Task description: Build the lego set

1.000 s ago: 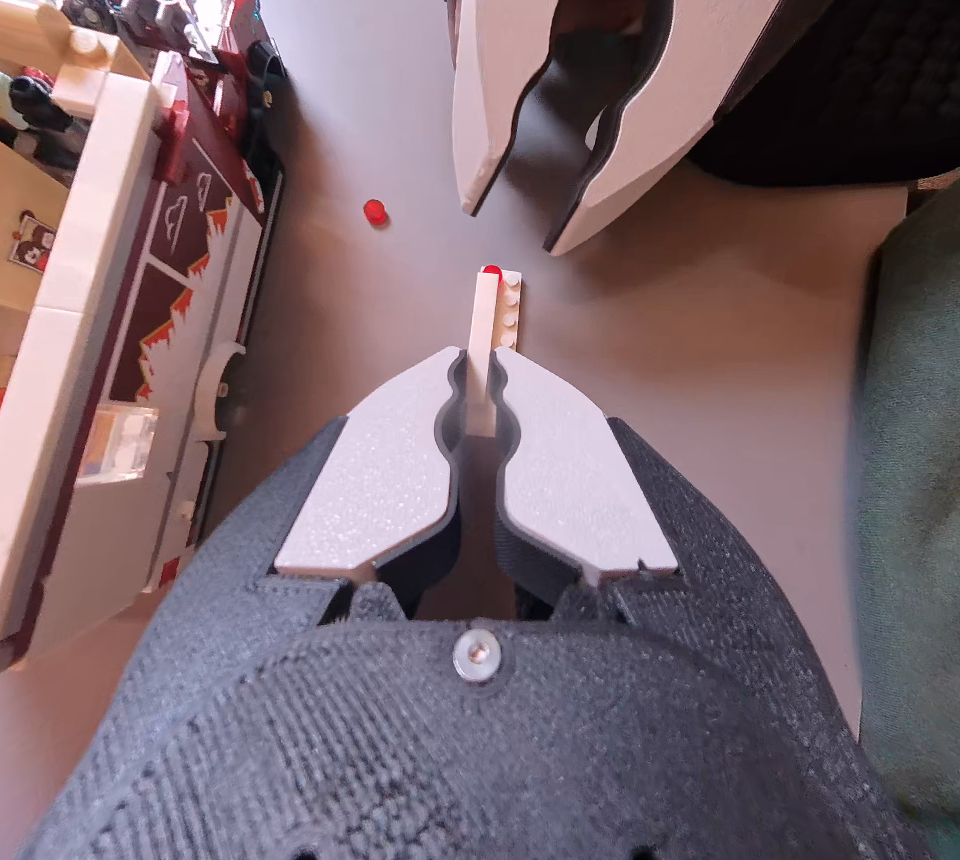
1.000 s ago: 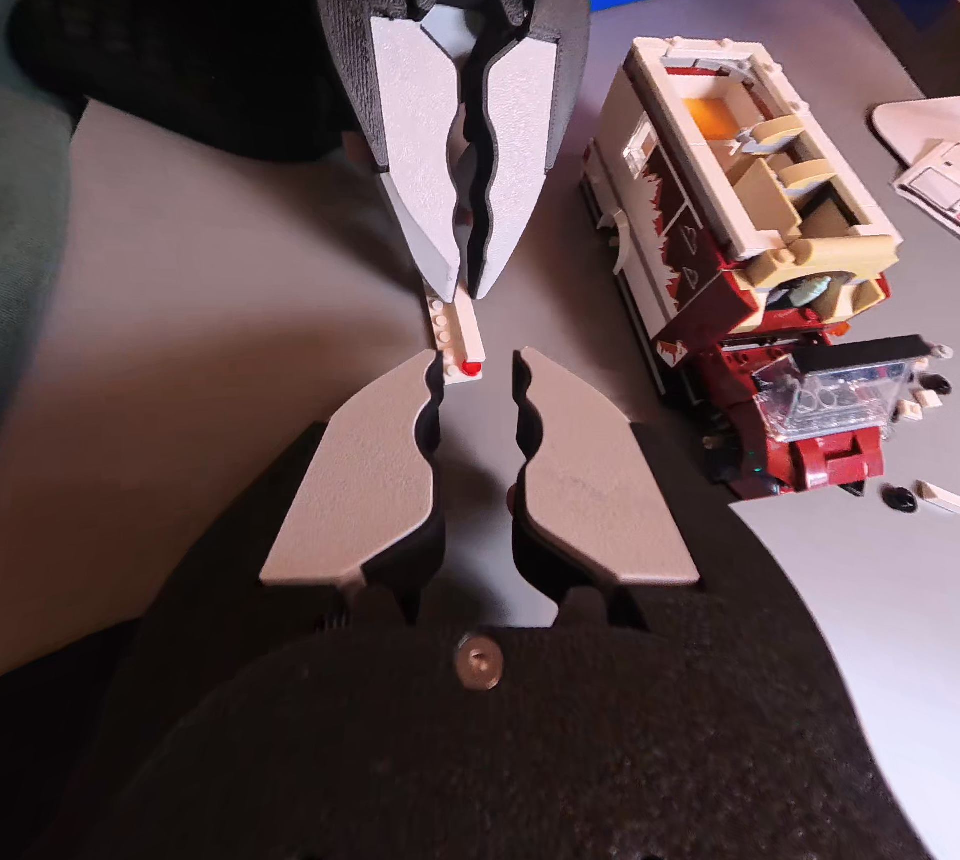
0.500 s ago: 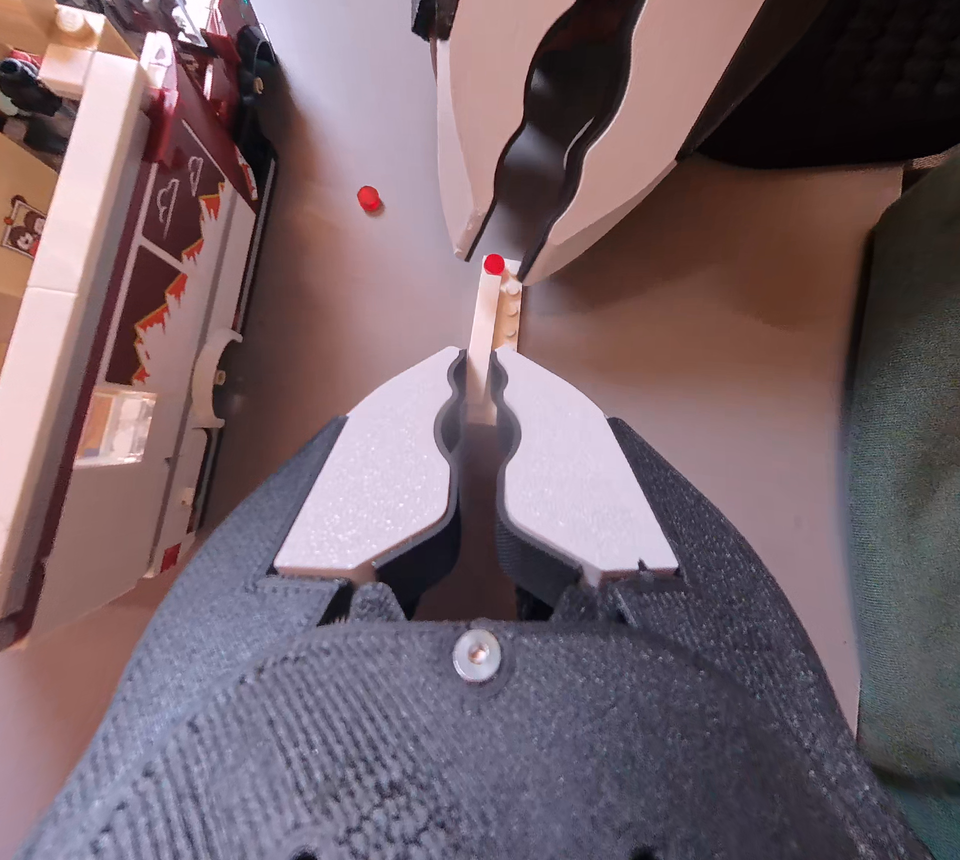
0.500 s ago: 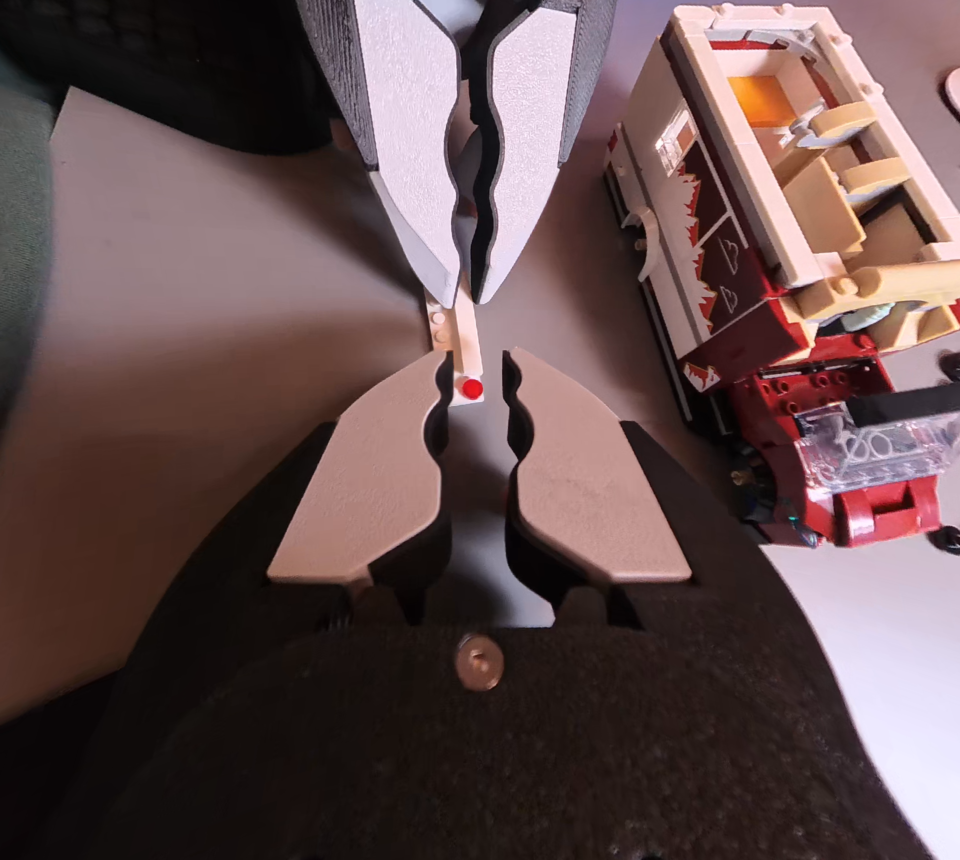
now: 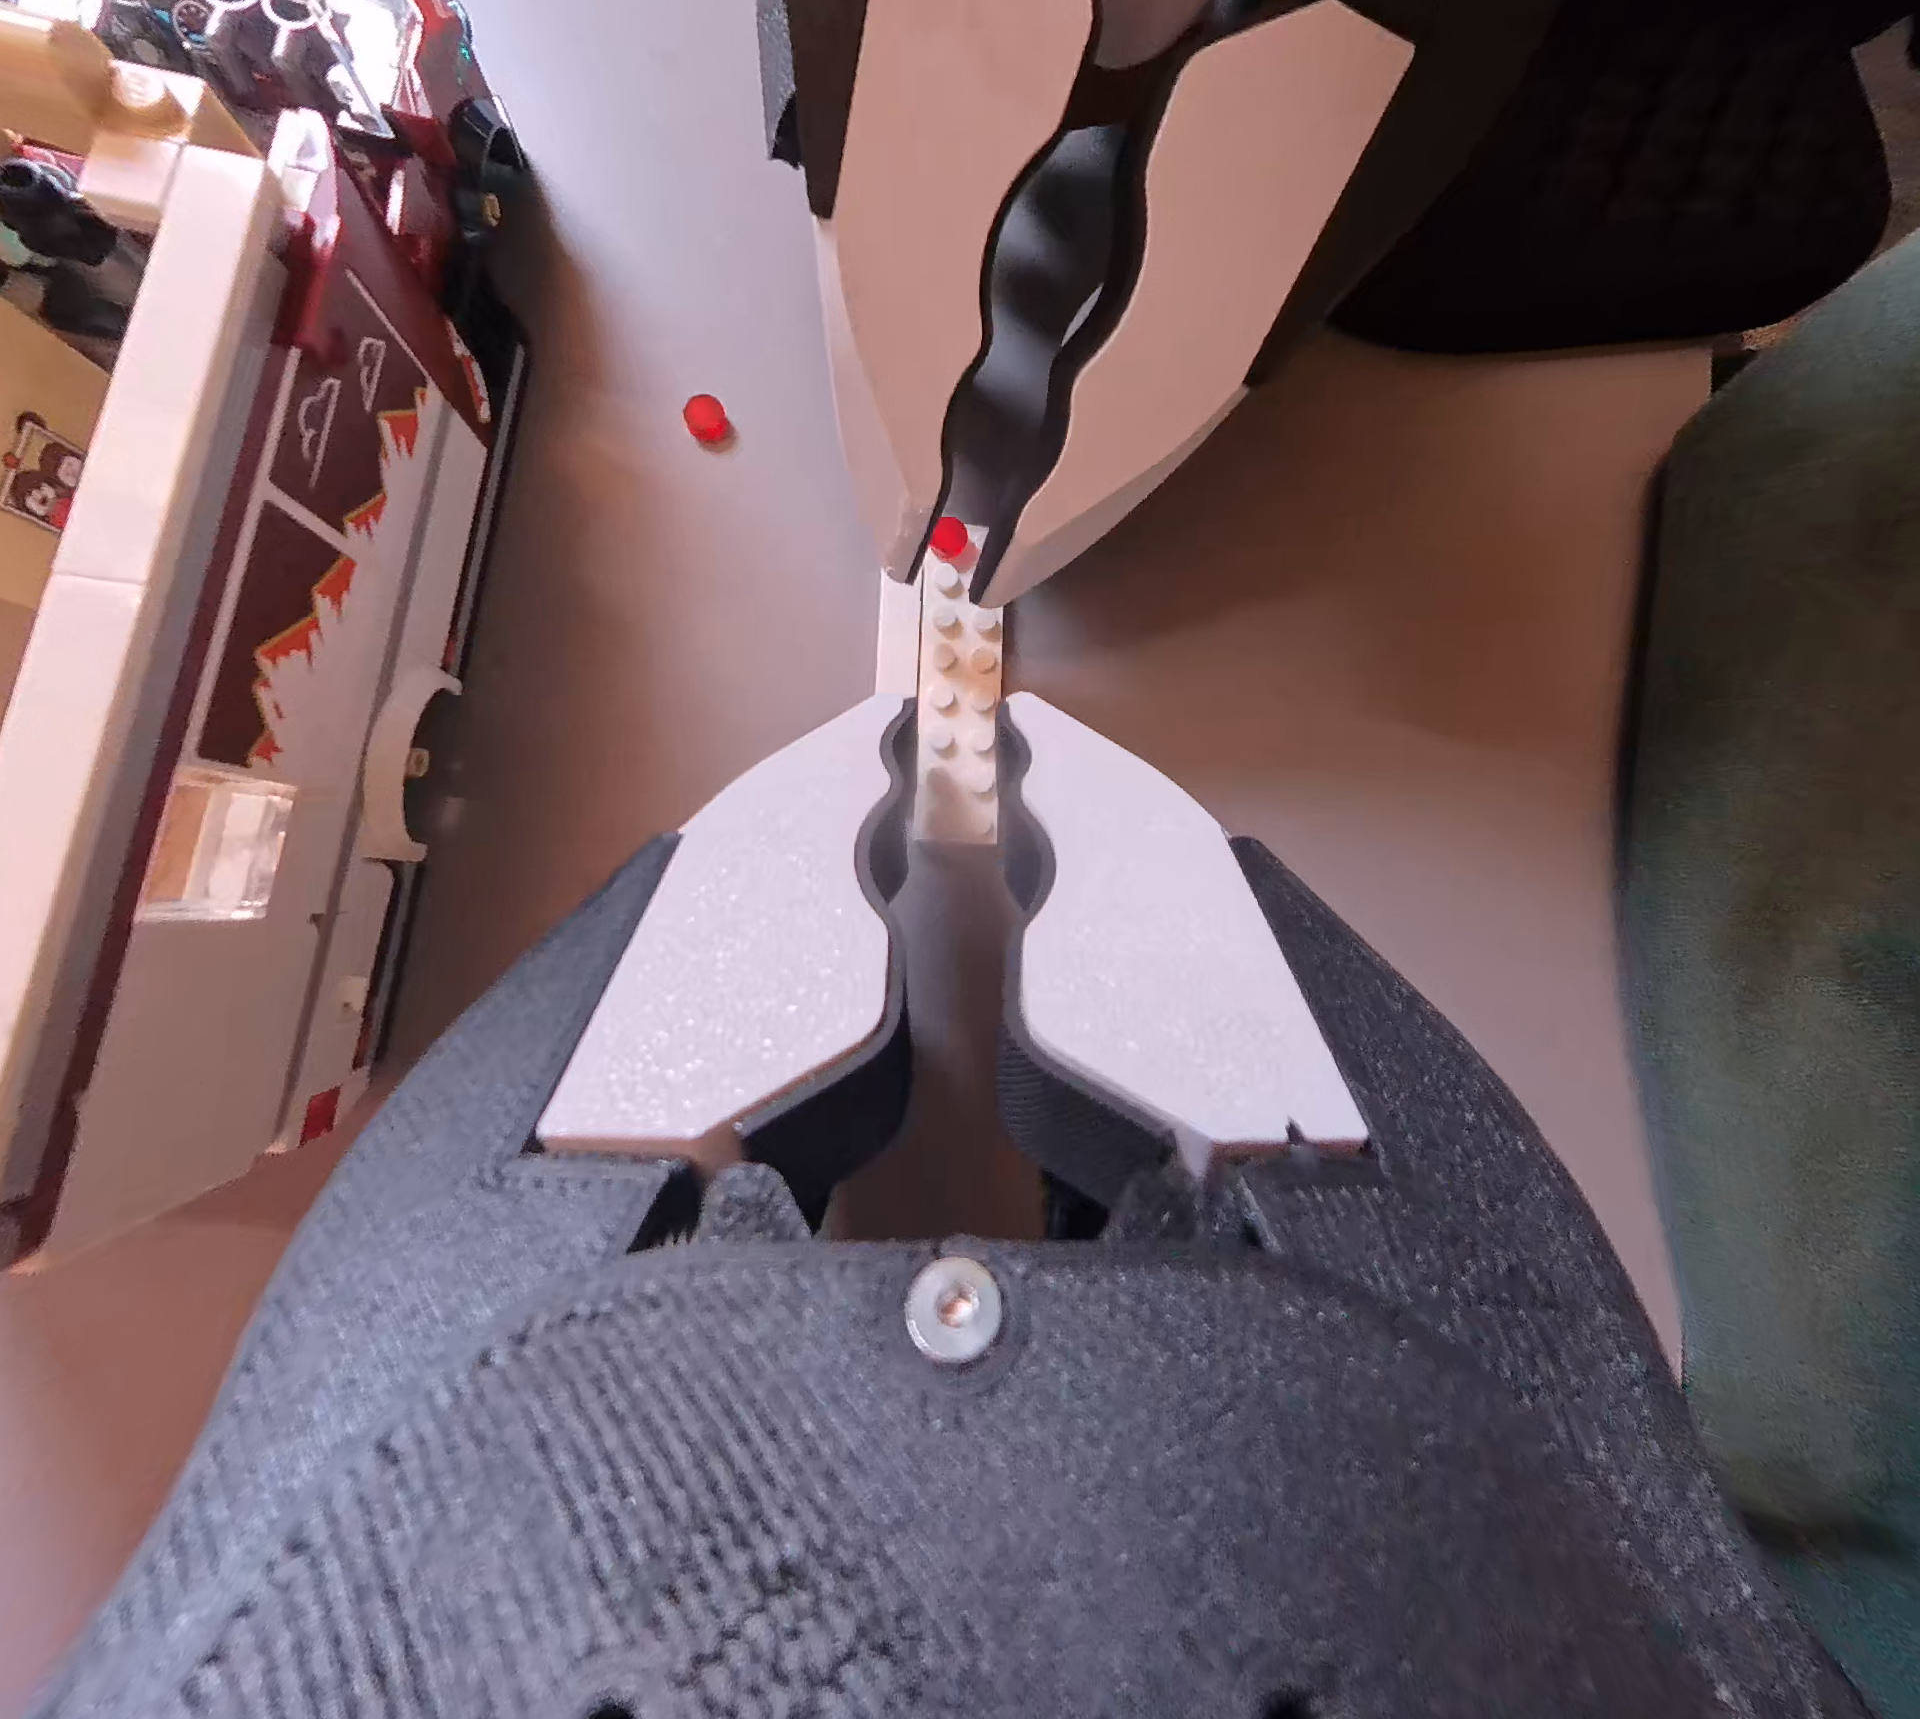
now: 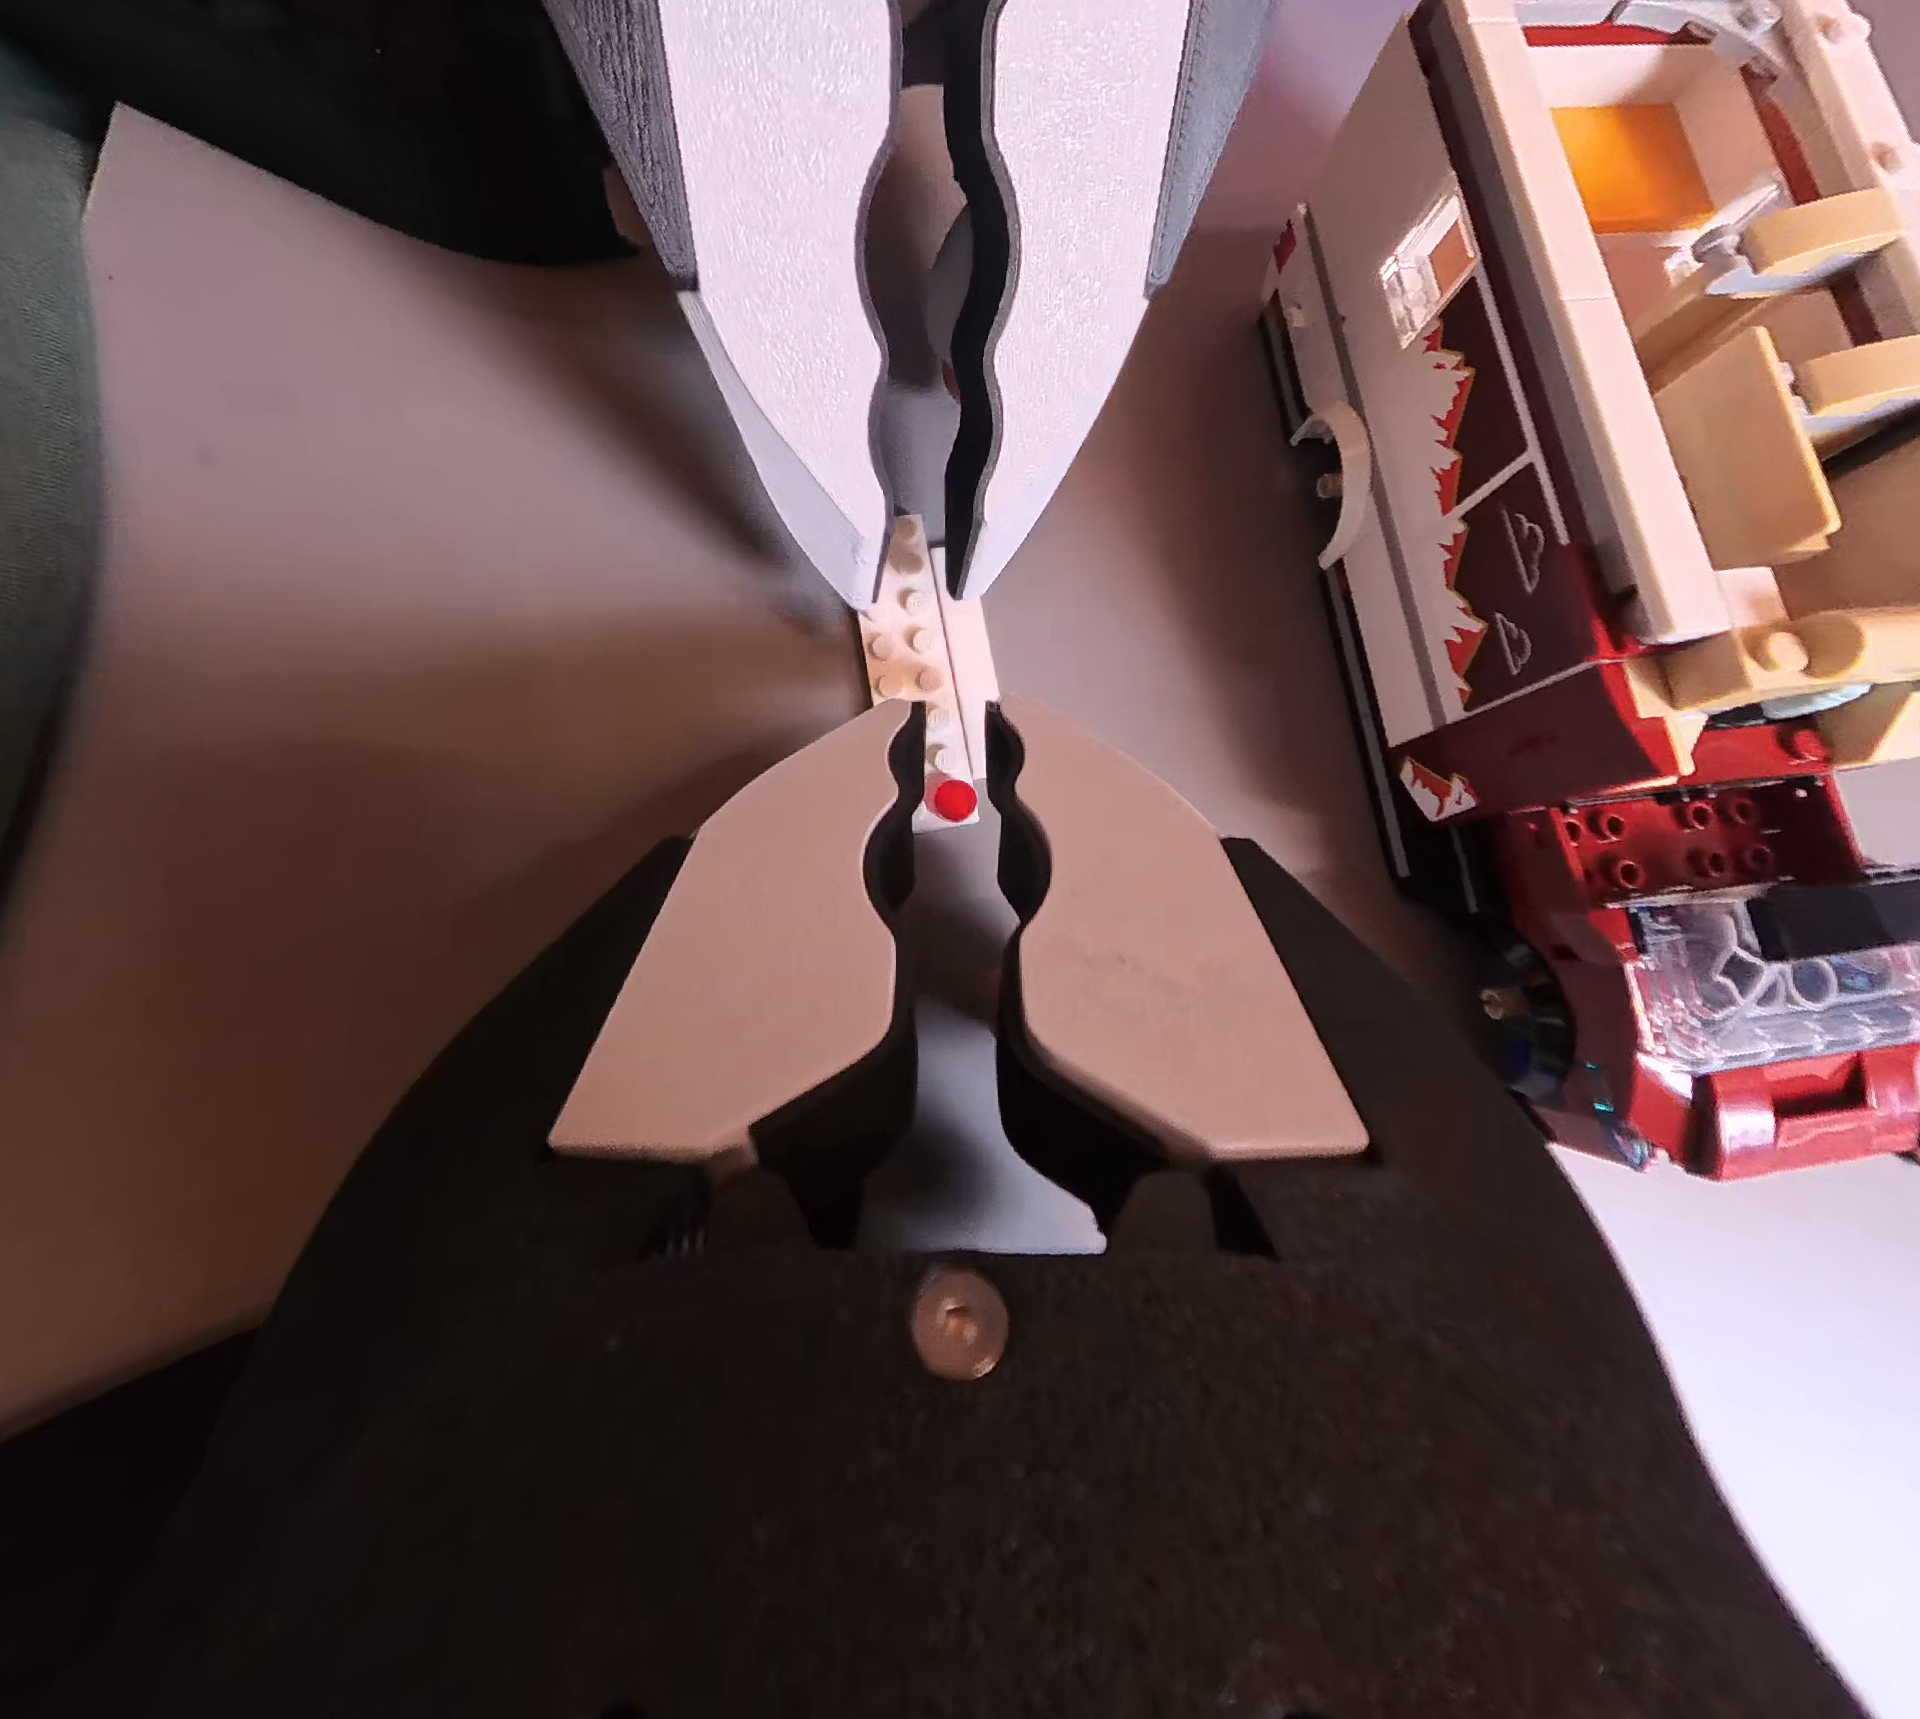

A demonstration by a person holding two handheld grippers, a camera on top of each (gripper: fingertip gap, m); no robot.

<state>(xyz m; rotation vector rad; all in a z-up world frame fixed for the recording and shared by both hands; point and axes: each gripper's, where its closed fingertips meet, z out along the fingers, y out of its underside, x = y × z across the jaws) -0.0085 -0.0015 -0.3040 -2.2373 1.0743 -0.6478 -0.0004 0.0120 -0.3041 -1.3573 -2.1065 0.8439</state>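
Observation:
A long white studded plate (image 5: 961,693) with a red round stud (image 5: 948,537) on its far end lies between both grippers above the grey table (image 5: 1299,630). My left gripper (image 5: 956,713) is shut on its near end, with both fingertips against the plate's long edges. My right gripper (image 5: 951,568) comes in from above and is shut on the end with the red stud. In the right wrist view my right gripper (image 6: 948,713) has the plate (image 6: 914,651) and red stud (image 6: 953,799) between its tips. The left gripper (image 6: 920,578) meets it head-on.
A dark red and cream brick-built van (image 5: 260,526) with its roof off stands left of the grippers; it also shows in the right wrist view (image 6: 1558,526). A loose red stud (image 5: 704,417) lies on the table beside it. Green cloth (image 5: 1787,734) and a black object (image 5: 1610,111) border the table.
My right gripper moved in and closed its open jaws on the plate's red-stud end. The plate turned in the left grasp, from edge-on to studs facing the camera, and the left jaws stand wider.

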